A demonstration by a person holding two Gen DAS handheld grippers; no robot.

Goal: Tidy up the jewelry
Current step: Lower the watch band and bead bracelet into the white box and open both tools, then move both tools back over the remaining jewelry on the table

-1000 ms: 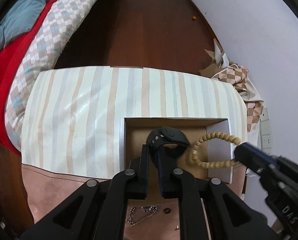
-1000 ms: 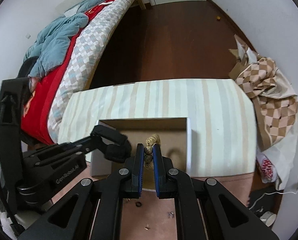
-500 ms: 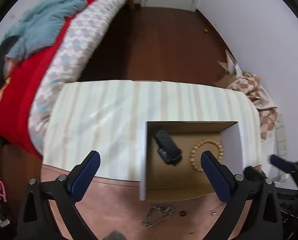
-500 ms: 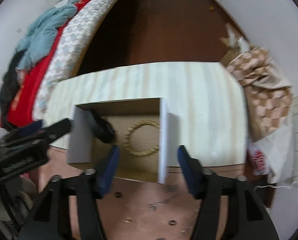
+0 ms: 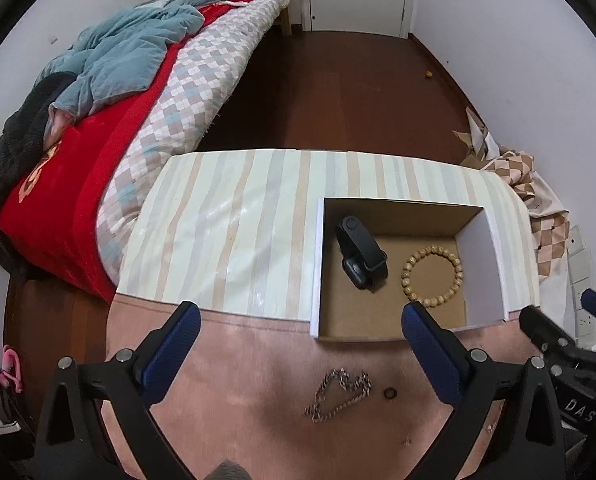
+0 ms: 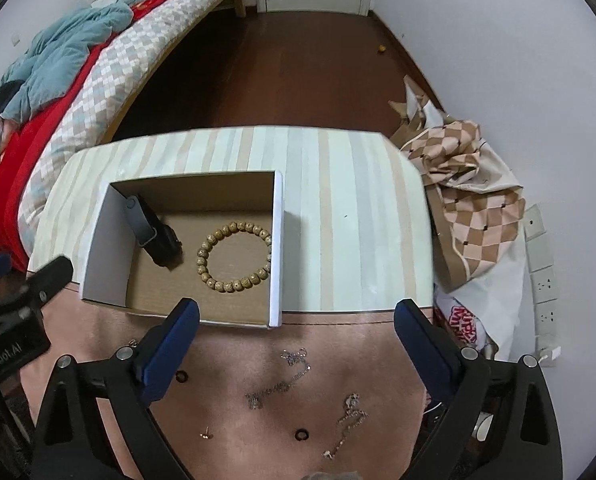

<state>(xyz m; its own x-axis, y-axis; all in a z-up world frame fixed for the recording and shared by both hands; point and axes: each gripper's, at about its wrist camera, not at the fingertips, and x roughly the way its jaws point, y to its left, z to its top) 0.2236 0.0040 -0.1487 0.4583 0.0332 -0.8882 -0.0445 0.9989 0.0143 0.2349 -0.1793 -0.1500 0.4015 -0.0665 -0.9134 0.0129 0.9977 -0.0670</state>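
An open cardboard box sits on the table. Inside lie a black wristband and a wooden bead bracelet. On the pink cloth in front lie a silver chain, small dark rings, thin chains and an earring. My left gripper is open and empty, held above the cloth before the box. My right gripper is open and empty, likewise pulled back.
A striped mat covers the table's far part. A bed with red and checked bedding stands left. Dark wood floor lies beyond. Checked fabric and paper pile at the right by the wall.
Both grippers let go: the left released the black wristband, the right the bead bracelet, both into the box. Both opened wide and drew back and up from the box.
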